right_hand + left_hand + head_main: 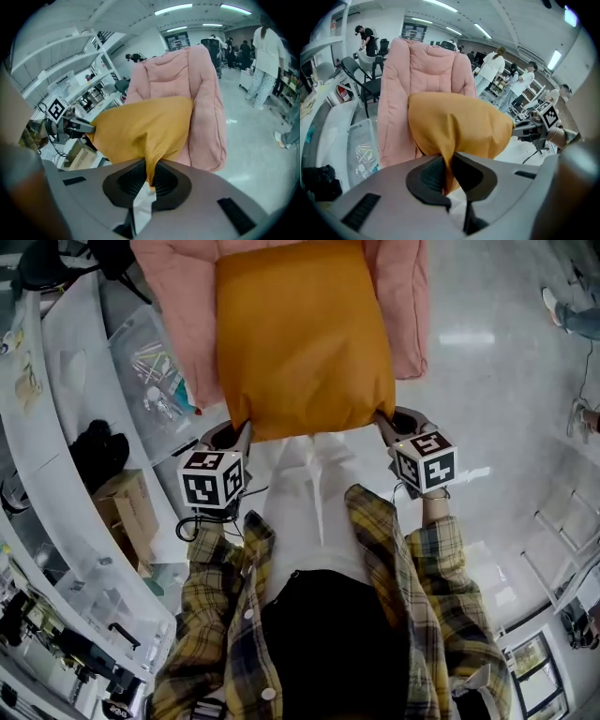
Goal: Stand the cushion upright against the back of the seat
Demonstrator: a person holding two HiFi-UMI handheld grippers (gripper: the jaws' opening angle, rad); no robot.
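An orange cushion point(305, 334) hangs in the air in front of a pink padded seat point(178, 315), covering most of it in the head view. My left gripper point(242, 432) is shut on the cushion's near left corner and my right gripper point(382, 423) is shut on its near right corner. In the left gripper view a fold of the cushion point(459, 126) is pinched in that gripper point(449, 171), with the pink seat back point(426, 65) upright behind it. In the right gripper view the cushion point(140, 126) is likewise pinched in that gripper point(151, 176), before the seat point(187, 75).
White shelving point(56, 427) runs along the left, with a cardboard box point(127, 507) and a clear plastic bin point(150, 371) beside the seat. A black chair point(365, 79) stands behind at the left. Several people stand far off on the grey floor point(497, 352).
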